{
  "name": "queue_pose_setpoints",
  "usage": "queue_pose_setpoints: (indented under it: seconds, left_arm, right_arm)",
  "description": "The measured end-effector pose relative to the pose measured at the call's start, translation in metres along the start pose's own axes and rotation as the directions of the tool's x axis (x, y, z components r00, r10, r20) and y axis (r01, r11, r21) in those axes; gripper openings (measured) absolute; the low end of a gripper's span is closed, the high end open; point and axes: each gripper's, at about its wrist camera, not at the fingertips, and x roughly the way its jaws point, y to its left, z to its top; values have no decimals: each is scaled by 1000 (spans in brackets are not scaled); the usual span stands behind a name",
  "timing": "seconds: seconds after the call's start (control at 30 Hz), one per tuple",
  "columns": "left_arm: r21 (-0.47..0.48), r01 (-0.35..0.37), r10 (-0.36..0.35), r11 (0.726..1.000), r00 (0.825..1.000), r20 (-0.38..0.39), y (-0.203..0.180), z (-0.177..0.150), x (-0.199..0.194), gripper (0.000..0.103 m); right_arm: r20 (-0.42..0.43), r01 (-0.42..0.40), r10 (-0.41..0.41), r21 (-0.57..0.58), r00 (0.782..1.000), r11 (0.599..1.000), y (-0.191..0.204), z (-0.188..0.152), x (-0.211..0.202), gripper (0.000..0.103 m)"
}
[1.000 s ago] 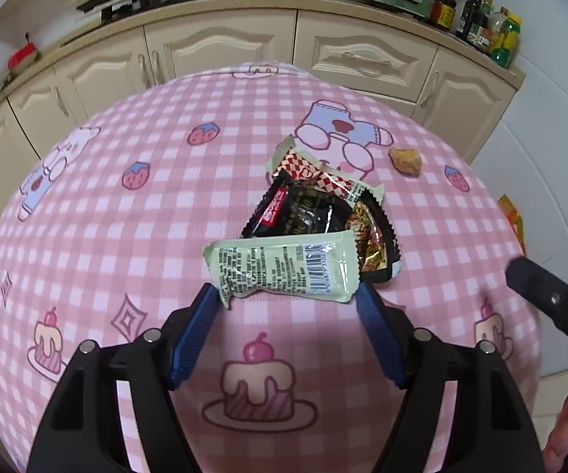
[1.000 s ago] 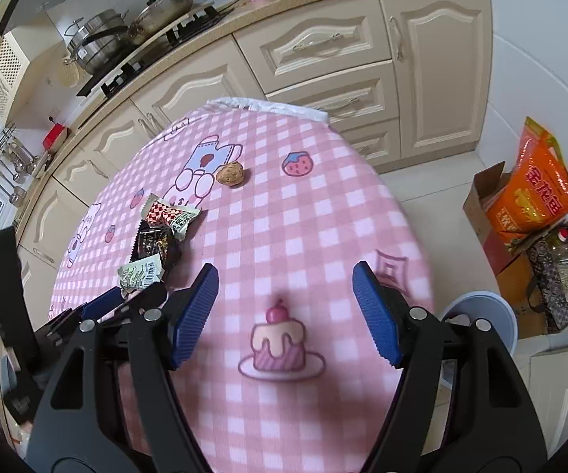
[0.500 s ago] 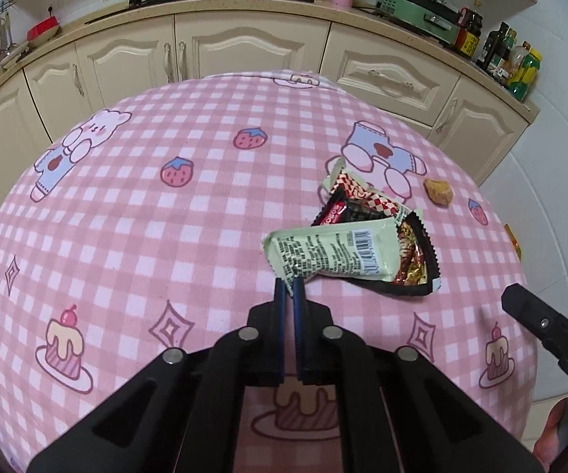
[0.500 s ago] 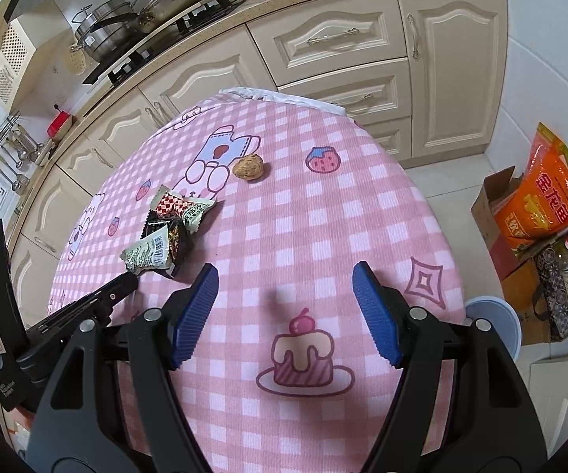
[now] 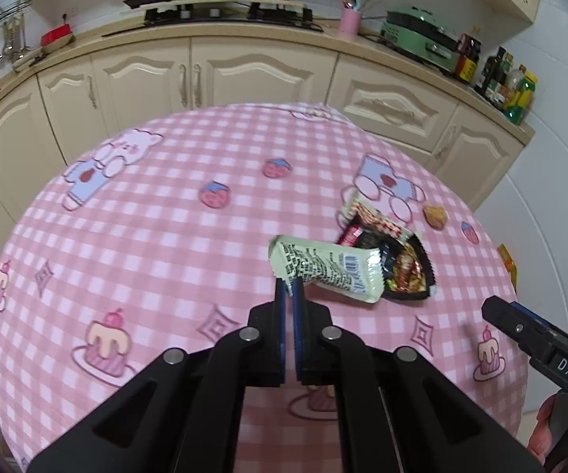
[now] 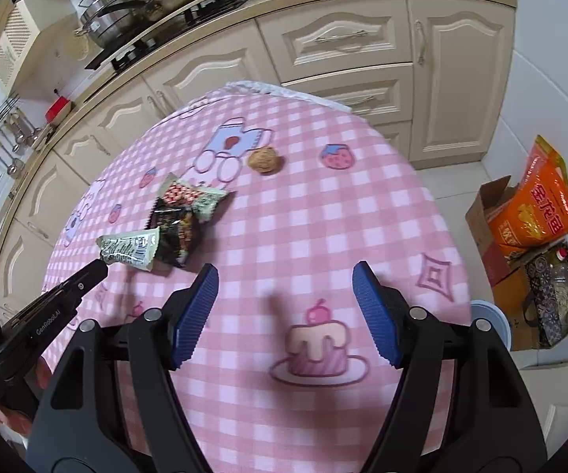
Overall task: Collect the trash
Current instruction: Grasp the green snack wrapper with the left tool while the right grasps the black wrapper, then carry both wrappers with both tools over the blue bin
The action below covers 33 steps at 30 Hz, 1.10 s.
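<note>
Across the round table (image 5: 134, 244), under its pink checked cloth, you have three wrappers and one walnut-like lump (image 6: 263, 159). Largest of the litter is the black torn wrapper (image 6: 175, 232), lying flat; a red-and-white checked wrapper (image 6: 189, 193) sits just behind, touching it. Your left gripper (image 5: 289, 289) has its jaws pinched together on one end of the pale green wrapper (image 5: 331, 268), which juts out over the black one, its free end sagging. Your right gripper (image 6: 284, 311) hangs over bare cloth, jaws wide apart, nothing between them. Cream cabinets (image 5: 252, 75) curve behind the table, two pots (image 6: 142, 4) on the hob. On the floor stand one cardboard box (image 6: 492, 213) with an orange bag (image 6: 536, 205).
</note>
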Motion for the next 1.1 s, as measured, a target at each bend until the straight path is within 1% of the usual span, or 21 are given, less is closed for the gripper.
queue_pose_setpoints:
  seconds: [0.1,0.17,0.3,0.33,0.37,0.4,0.43,0.47,0.53,0.67,0.8,1.0,1.1]
  left_arm:
    - [-25,1,0,1000,1000,19,11,4,-5,3]
    - [-43,-16,17,999,999,30,19,5,-7,3]
    - [-50,-38,40,998,998,41,29,8,-8,3]
    - [-56,-33,35,998,999,40,32,9,-8,3]
    - [-62,-34,36,998,999,37,35,10,-7,3]
    - [-67,-37,39,997,999,35,37,10,-7,3]
    - [-76,-40,43,996,999,33,40,10,-6,3]
    - [-79,-40,43,996,999,32,41,10,-7,3]
    - [-81,-35,38,996,999,32,43,11,-7,3]
    - [-61,-25,27,998,999,40,38,10,-9,3]
    - [-39,-16,18,999,998,53,32,9,-13,3]
    - [-7,25,-24,1000,998,56,17,5,-19,3]
    - [19,53,-54,998,996,75,5,2,-28,3]
  right_arm:
    - [-15,-16,16,-30,1000,999,17,3,6,70]
    - [-32,-31,29,-55,999,998,31,7,15,70]
    - [-86,-48,40,-92,996,995,57,13,42,70]
    - [-96,-54,44,-97,994,994,61,13,48,63]
    - [-100,-68,58,-97,993,993,65,14,54,44]
    - [-95,-66,57,-96,994,993,67,14,58,32]
    - [-84,-53,45,-97,995,994,69,14,60,22]
    - [-83,-60,52,-92,995,994,70,13,60,15]
    - [-82,-93,87,-67,993,993,69,12,59,14]
    - [-62,-113,110,-40,992,993,65,9,47,13]
    - [-34,-117,117,-25,993,993,58,5,29,12]
    - [7,-112,112,14,994,994,40,-7,1,11]
    - [29,-103,102,35,994,994,29,-14,-13,11]
